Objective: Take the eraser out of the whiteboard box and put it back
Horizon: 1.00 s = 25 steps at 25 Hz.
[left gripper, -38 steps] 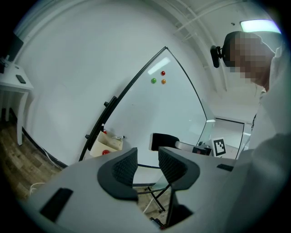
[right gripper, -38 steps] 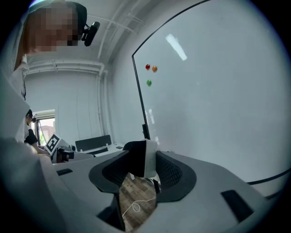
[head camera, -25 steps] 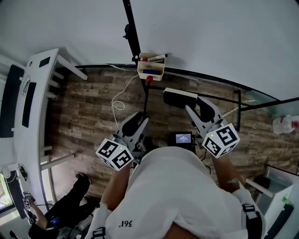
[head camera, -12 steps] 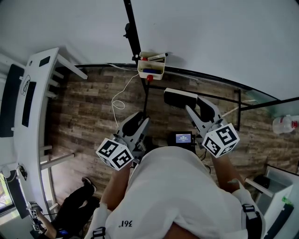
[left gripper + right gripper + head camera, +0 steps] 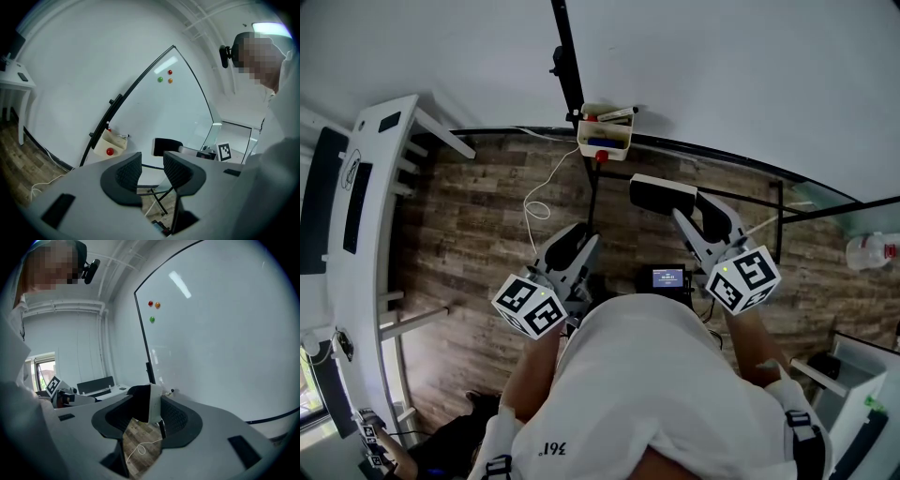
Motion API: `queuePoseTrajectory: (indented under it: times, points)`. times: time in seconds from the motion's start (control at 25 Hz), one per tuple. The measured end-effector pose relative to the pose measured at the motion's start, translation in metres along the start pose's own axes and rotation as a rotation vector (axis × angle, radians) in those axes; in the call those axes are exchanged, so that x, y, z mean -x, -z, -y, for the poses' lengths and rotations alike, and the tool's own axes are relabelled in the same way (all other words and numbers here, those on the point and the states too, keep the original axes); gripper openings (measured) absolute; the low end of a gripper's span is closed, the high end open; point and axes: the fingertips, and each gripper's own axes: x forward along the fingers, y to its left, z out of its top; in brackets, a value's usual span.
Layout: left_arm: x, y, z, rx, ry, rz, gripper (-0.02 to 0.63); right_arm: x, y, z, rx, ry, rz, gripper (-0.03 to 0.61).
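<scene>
- Seen from above, a person stands facing a whiteboard (image 5: 722, 66) and holds a gripper in each hand above a wood-plank floor (image 5: 478, 225).
- The right gripper (image 5: 687, 217) is clamped on the eraser (image 5: 662, 195), a black block with one white side. The right gripper view shows the eraser pressed between both pads.
- The eraser is out of its box and held in the air in front of the board.
- The whiteboard box (image 5: 605, 139), a small cream tray, hangs at the board's lower edge. It is up and to the left of the eraser and apart from it. Marker pens lie inside it.
- The left gripper (image 5: 581, 248) has its jaws apart with nothing between them. It points toward the board from below the box.
- Three small round magnets (image 5: 165, 77), red, green and orange, sit on the board.
- A white cable (image 5: 539, 202) loops across the floor below the box.
</scene>
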Motion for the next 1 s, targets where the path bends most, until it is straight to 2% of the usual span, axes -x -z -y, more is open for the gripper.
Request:
queuePoseTrajectory:
  times: [0.44, 1.0]
  points:
    - [-0.011, -0.014, -0.009, -0.049, 0.022, 0.008, 0.149, -0.015, -0.019, 0.004, 0.043, -0.005, 0.029, 0.195]
    - [-0.035, -0.049, -0.018, -0.102, 0.033, 0.035, 0.15, -0.045, -0.051, 0.017, 0.121, -0.011, 0.053, 0.195]
